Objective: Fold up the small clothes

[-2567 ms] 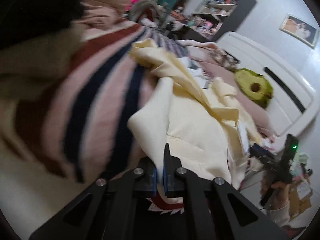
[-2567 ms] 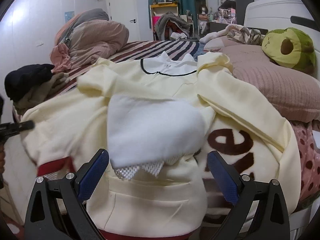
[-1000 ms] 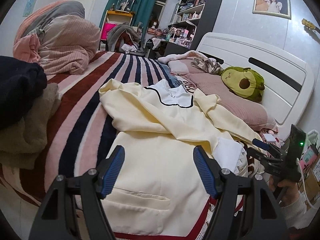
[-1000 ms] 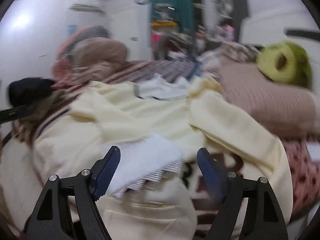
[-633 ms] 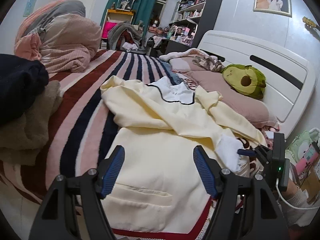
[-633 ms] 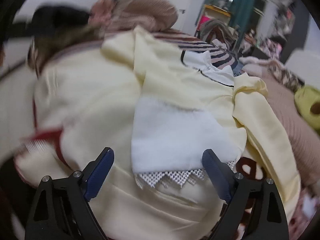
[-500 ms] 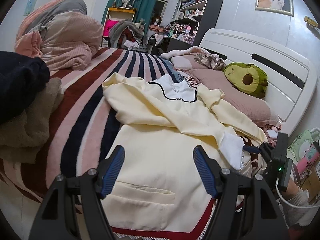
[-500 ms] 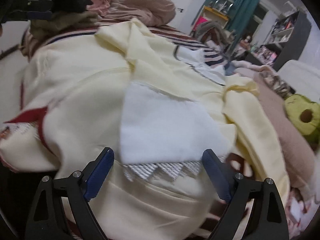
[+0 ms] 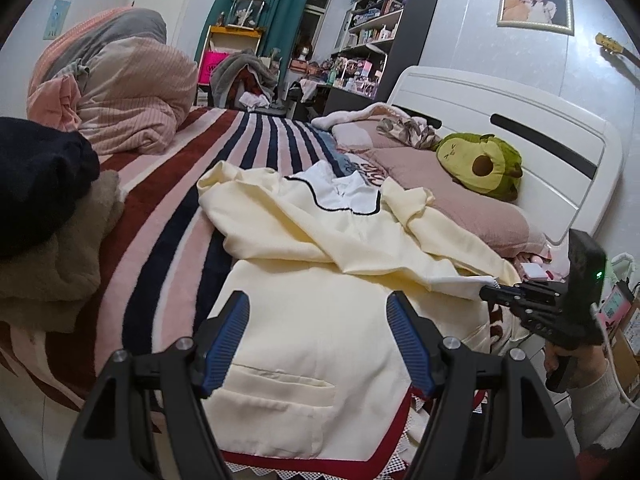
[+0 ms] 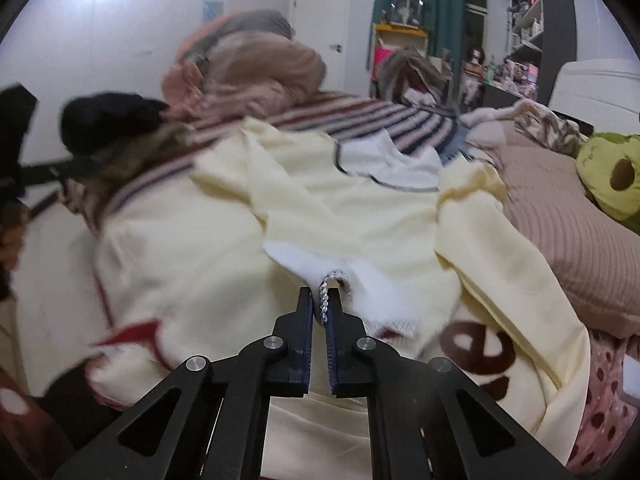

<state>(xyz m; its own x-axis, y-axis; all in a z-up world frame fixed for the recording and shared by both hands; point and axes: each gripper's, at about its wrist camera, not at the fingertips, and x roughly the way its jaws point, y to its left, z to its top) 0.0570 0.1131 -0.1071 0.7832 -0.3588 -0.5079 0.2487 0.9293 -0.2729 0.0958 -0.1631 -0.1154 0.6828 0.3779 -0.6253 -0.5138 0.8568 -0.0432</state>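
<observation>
A pale yellow garment [image 9: 320, 320] with a white collar and red hem lies spread on the striped bed; it also shows in the right wrist view [image 10: 192, 248]. My left gripper [image 9: 318, 336] is open and empty above its lower front. My right gripper [image 10: 320, 308] is shut on the white sleeve cuff [image 10: 340, 268] with its lace trim; in the left wrist view the right gripper [image 9: 490, 292] pinches that cuff [image 9: 460, 281] at the garment's right side.
A dark and beige clothes heap [image 9: 44, 216] lies at the left. A pink quilt bundle [image 9: 128, 96] sits at the back left. A pink pillow [image 9: 460, 200] and an avocado plush [image 9: 480, 164] lie by the white headboard [image 9: 520, 128].
My right gripper has closed on the white sleeve cuff, which it straddled open before. My left gripper released the garment earlier and stays open over it.
</observation>
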